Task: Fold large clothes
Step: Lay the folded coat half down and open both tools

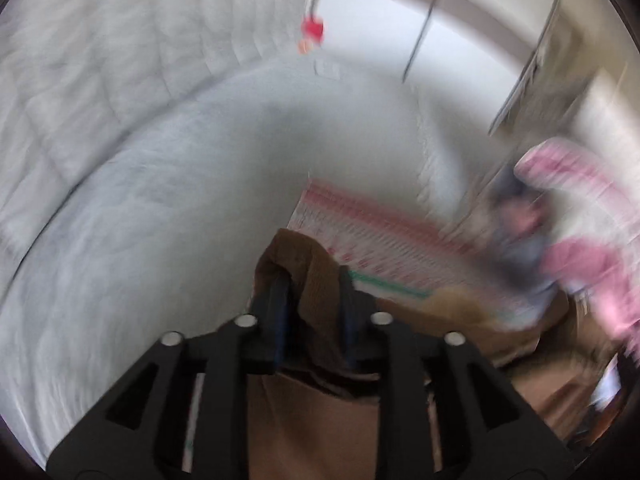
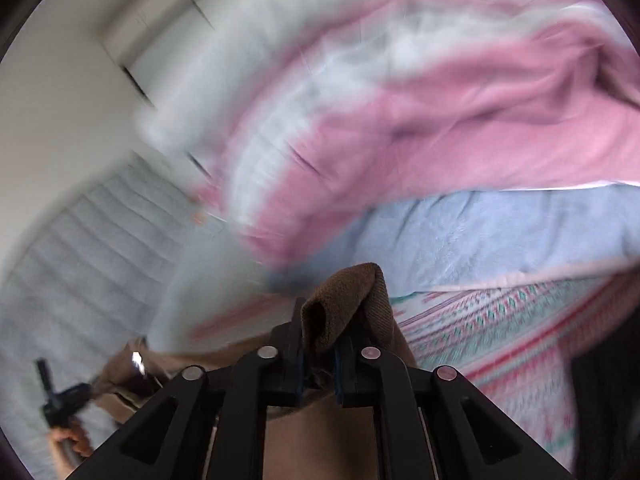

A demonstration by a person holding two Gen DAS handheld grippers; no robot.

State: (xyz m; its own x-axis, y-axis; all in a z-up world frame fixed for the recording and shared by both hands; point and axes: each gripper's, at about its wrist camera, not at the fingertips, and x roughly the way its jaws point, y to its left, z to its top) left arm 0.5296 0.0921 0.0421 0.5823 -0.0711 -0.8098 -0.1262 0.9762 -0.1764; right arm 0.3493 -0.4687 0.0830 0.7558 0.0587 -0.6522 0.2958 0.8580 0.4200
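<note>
A brown garment [image 1: 312, 400] hangs from both grippers above a bed. My left gripper [image 1: 314, 280] is shut on a bunched brown edge [image 1: 304, 264] of it. My right gripper [image 2: 320, 328] is shut on another bunched edge [image 2: 348, 300] of the same garment, whose cloth [image 2: 320, 436] drops below the fingers. In the right wrist view the left gripper [image 2: 60, 400] shows at the lower left, with brown cloth [image 2: 120, 376] trailing from it. Both views are blurred by motion.
A pale grey quilted bedcover [image 1: 140, 220] fills the left. A patterned red, green and white blanket [image 2: 500, 340] lies under the garment. A pink and white blanket [image 2: 420, 120] and a light blue one [image 2: 500, 232] are piled on the right. White wall and cupboards [image 1: 460, 40] stand behind.
</note>
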